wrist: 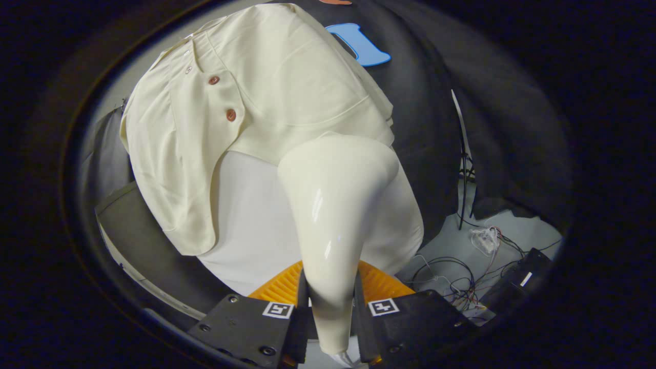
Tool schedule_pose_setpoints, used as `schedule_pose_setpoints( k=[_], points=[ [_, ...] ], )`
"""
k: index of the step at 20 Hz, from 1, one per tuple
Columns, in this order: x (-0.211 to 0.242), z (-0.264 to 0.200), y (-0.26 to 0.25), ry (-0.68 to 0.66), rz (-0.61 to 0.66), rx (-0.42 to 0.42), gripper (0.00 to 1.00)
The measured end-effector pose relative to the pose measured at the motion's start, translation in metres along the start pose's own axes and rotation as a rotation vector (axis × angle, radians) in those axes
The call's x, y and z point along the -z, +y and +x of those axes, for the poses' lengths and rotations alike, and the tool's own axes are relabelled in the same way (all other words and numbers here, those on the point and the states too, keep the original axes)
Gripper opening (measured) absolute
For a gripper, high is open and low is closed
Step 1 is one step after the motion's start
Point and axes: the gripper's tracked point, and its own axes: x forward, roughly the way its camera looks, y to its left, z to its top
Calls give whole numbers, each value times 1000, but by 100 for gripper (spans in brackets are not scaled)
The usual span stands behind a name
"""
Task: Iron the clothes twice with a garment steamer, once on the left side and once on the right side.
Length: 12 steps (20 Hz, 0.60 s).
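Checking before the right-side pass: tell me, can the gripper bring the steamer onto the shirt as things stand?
Probably yes. The gripper has its fingers shut on the steamer, whose head sits just before the shirt, with nothing between them. Actual contact is unclear.

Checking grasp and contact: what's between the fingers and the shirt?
Gripper view: the gripper is shut on the garment steamer; its body runs from the fingers up to the cream shirt.

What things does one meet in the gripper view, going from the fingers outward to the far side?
Gripper shut on the garment steamer handle → steamer's wide head → cream shirt with brown buttons → black booth wall.
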Motion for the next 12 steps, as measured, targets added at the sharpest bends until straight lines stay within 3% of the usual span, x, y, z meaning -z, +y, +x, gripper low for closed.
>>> schedule_pose_setpoints(
  k=[6, 12],
  points=[
    [2, -28, 14, 16, -82, 46, 39],
    [-4, -77, 62, -7, -149, 20, 39]
  ],
)
